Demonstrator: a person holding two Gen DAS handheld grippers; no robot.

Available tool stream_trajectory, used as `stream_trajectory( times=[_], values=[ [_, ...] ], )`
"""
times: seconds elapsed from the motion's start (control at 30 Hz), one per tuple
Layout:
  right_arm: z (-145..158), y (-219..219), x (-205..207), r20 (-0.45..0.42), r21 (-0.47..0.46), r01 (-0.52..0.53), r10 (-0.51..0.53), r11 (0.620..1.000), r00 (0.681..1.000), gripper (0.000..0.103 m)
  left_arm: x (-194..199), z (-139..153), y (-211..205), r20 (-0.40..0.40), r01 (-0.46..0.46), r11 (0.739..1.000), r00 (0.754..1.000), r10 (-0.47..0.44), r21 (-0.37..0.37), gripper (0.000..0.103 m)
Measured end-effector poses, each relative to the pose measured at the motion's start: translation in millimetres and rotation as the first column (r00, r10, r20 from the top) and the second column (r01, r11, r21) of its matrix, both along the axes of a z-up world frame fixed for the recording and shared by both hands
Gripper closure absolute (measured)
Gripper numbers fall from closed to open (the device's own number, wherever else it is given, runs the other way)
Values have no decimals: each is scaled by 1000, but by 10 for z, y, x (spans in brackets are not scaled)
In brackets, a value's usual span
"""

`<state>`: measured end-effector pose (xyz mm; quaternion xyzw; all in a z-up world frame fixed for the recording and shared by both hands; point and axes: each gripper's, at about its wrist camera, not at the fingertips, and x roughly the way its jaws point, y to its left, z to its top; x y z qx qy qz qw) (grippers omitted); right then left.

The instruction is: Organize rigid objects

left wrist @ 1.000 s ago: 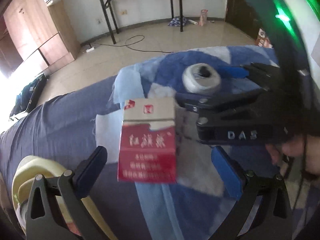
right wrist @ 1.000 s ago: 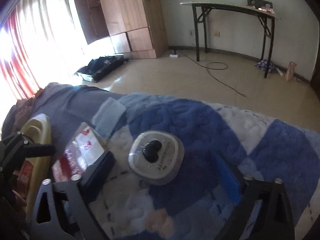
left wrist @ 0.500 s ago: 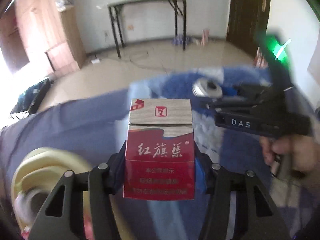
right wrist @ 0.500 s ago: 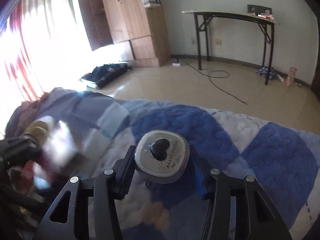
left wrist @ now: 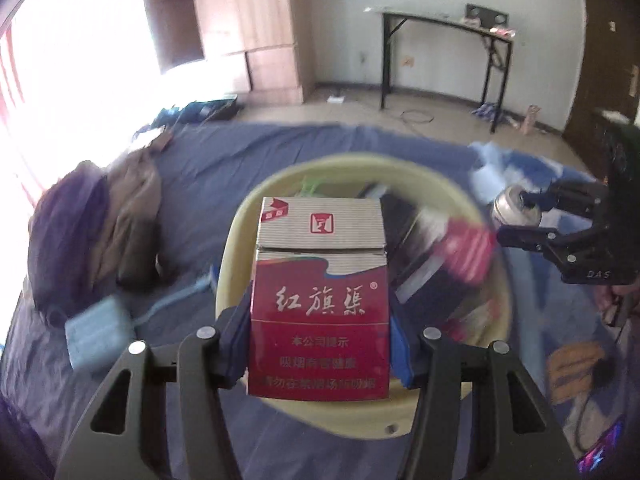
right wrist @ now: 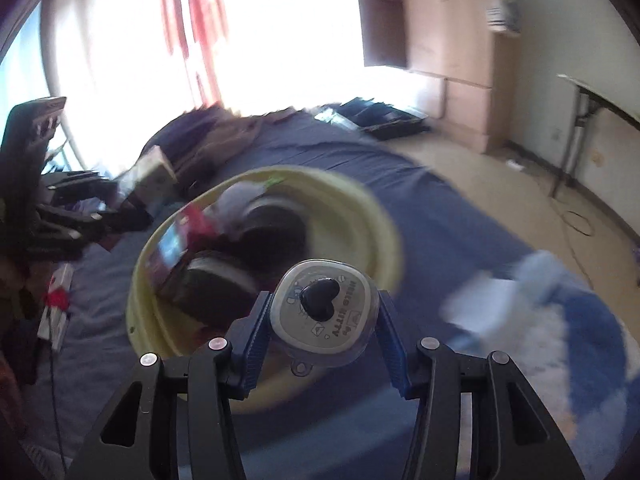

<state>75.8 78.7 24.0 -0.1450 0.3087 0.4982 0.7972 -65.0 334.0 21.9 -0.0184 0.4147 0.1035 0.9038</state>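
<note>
basin [left wrist: 408, 416] | top open | interior crowded, blurred contents [left wrist: 460, 256] possibly blocking

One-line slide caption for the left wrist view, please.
Left gripper clamps a red cigarette pack above a yellow basin of items on a bed.

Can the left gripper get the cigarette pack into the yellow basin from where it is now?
Probably yes. The left gripper holds the cigarette pack right in front of the yellow basin, nothing between them, though the basin already looks crowded.

box [left wrist: 320, 300]: red lower part, ribbed grey-beige top, white characters
basin [left wrist: 360, 420]: pale yellow
case [right wrist: 324, 312]: silver-grey, black heart
sheet [left wrist: 248, 152]: dark blue
curtain [right wrist: 196, 28]: red
</note>
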Motion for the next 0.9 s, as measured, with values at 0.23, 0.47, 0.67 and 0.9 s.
stream_trajectory(
  times=[0.23, 0.47, 0.67, 0.9],
  values=[
    [-168, 616, 62, 63, -104, -35, 42, 994, 997, 54, 233, -261, 137, 14, 4, 999, 1000, -4, -48, 46],
    [-308, 851, 108, 62, -87, -48, 53, 995, 997, 53, 229, -260, -13, 40, 14, 1000, 999, -13, -16, 31],
    [-112, 448, 5, 84, 44, -19, 15, 999, 996, 6, -108, 94, -94, 182, -57, 996, 981, 69, -65, 0],
    [11, -228, -245, 95, 77, -37, 30, 996, 995, 0, -710, 247, -612, 239, -123, 991, 962, 132, -51, 0]
  ],
)
